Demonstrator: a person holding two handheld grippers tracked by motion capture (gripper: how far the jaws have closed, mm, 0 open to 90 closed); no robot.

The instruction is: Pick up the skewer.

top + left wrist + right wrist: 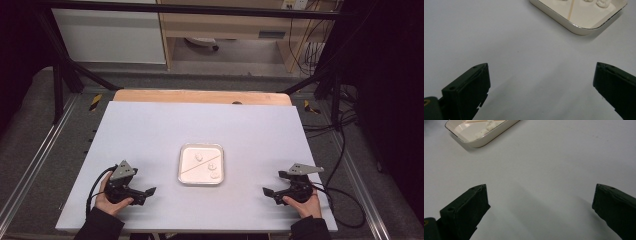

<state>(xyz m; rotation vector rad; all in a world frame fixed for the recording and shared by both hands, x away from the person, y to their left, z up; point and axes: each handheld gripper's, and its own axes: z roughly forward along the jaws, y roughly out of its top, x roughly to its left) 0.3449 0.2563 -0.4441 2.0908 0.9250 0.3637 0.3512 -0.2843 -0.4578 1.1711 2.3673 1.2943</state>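
White tabletop (150, 135) fills the work area, with a shallow square tray (182, 165) near its middle, well apart from both grippers and between them. Inside lie three small pale lumps (199, 156) and a thin stick (200, 164) — the stick runs diagonally across the tray, its long axis from the near-left corner toward the far-right one; which end is the tip I cannot tell. The left gripper (146, 192) and right gripper (270, 192) rest low on the table, jaws spread wide and empty, each pointing inward toward the tray. A good approach, I judge, comes in over the rim with the jaws set across the stick's axis — not along it.
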